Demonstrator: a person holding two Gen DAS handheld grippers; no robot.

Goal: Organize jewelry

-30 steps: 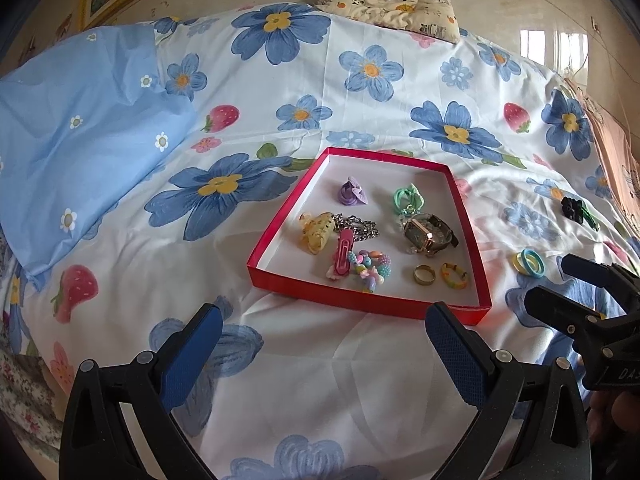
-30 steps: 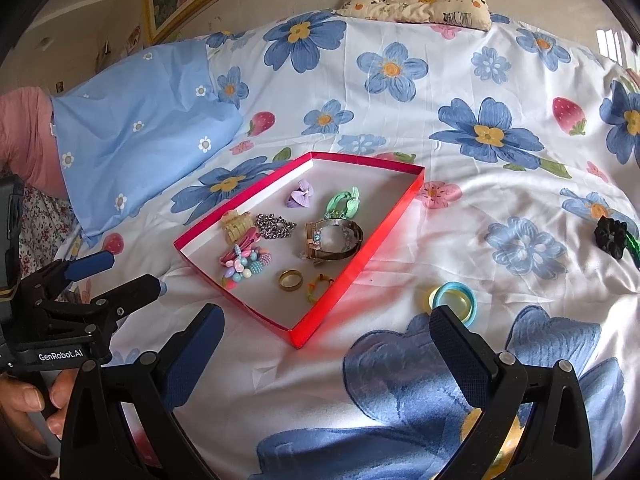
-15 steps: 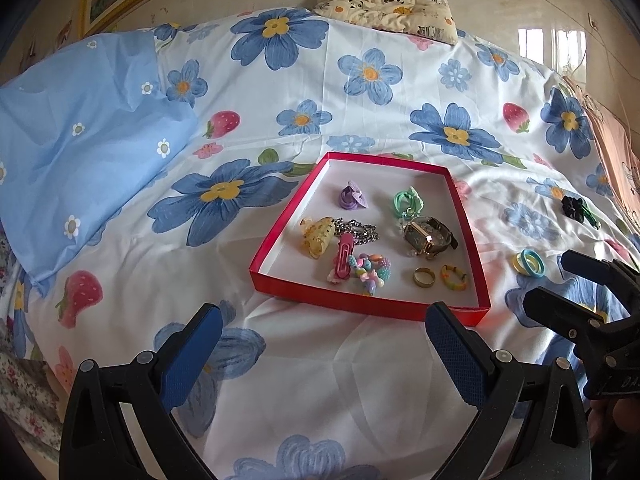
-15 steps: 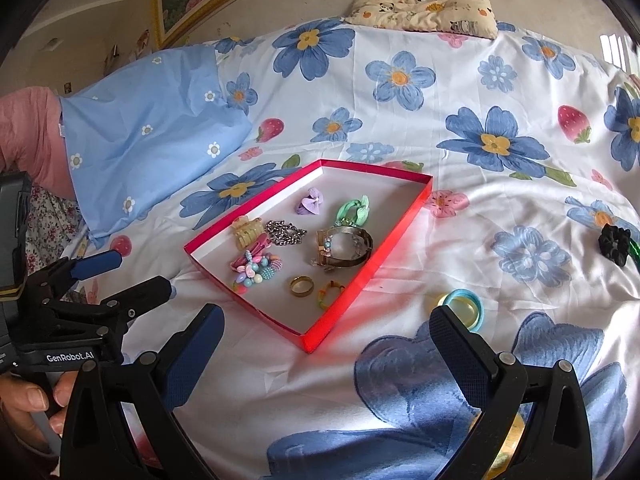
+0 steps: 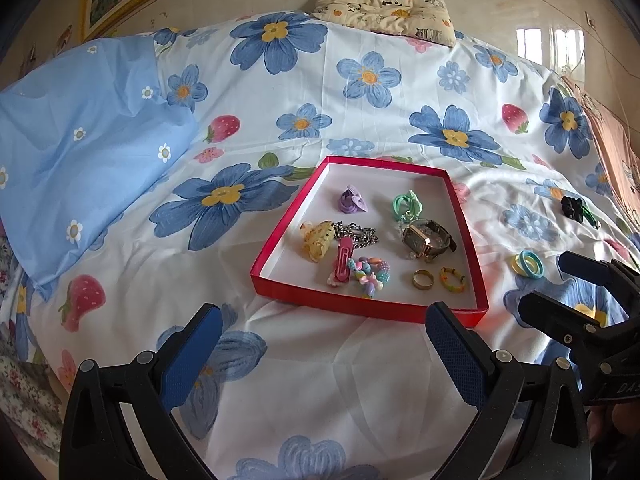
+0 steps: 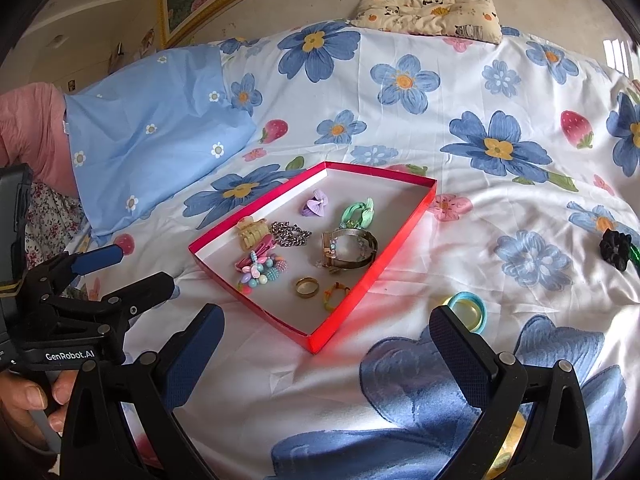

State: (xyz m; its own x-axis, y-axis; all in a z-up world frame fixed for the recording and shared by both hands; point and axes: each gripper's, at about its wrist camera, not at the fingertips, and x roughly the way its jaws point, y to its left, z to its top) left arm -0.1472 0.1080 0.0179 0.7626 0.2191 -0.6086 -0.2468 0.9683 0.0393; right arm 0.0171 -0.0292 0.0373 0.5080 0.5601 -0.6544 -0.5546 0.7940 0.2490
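Note:
A red tray (image 5: 280, 248) (image 6: 372, 276) lies on the flowered bedsheet and holds several pieces: a watch (image 5: 426, 238) (image 6: 350, 250), a gold ring (image 5: 423, 279) (image 6: 307, 287), a chain (image 5: 358, 234), hair clips and a bead bracelet (image 5: 370, 274). Outside the tray to its right lie a yellow and blue pair of hair ties (image 5: 528, 265) (image 6: 468, 310) and a black scrunchie (image 5: 573, 208) (image 6: 616, 248). My left gripper (image 5: 320, 354) hangs open in front of the tray's near edge, with nothing between its pads. My right gripper (image 6: 326, 356) is open too, its right pad (image 6: 458, 354) just short of the hair ties.
A light blue pillow (image 5: 76, 152) lies at the left and a small patterned pillow (image 5: 384, 8) sits by the far wall. A hand (image 6: 24, 400) holds the left gripper's handle. The bed's right edge (image 5: 612, 152) drops off beyond the scrunchie.
Both views have drifted slightly back and up, so the tray sits a bit lower and farther away. Both grippers stay open and nothing on the bed has moved.

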